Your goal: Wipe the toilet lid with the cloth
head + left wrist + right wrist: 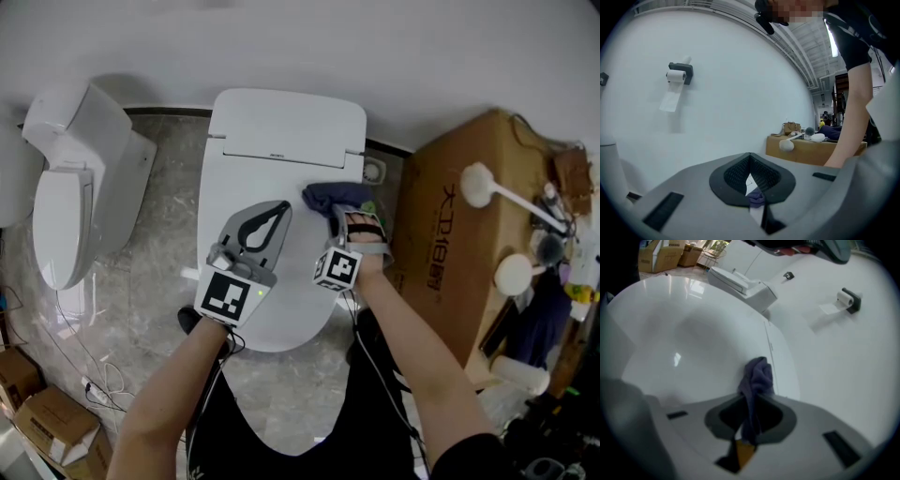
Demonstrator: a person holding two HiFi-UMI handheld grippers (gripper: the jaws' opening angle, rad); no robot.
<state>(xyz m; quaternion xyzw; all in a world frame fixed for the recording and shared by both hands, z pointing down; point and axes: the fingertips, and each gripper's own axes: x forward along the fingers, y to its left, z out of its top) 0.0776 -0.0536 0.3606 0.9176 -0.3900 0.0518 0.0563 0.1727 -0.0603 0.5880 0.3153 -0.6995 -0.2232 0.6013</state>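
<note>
The white toilet lid [298,298] lies closed in the middle of the head view. A dark purple-blue cloth [333,195] sits bunched on its right rear part, near the hinge. My right gripper [341,214] is shut on the cloth, which hangs out past the jaw tips onto the lid [693,333] in the right gripper view [758,376]. My left gripper [283,208] hovers over the lid's middle, left of the cloth, its tips touching with nothing between them. In the left gripper view the jaws [750,155] point at the wall, and a bit of cloth [756,198] shows through them.
A second white toilet [70,187] stands to the left. A large cardboard box [450,234] stands close on the right, with white round-headed brushes [478,184] and clutter on top. A toilet-roll holder [679,71] hangs on the wall. Small boxes [37,412] and cables lie on the floor.
</note>
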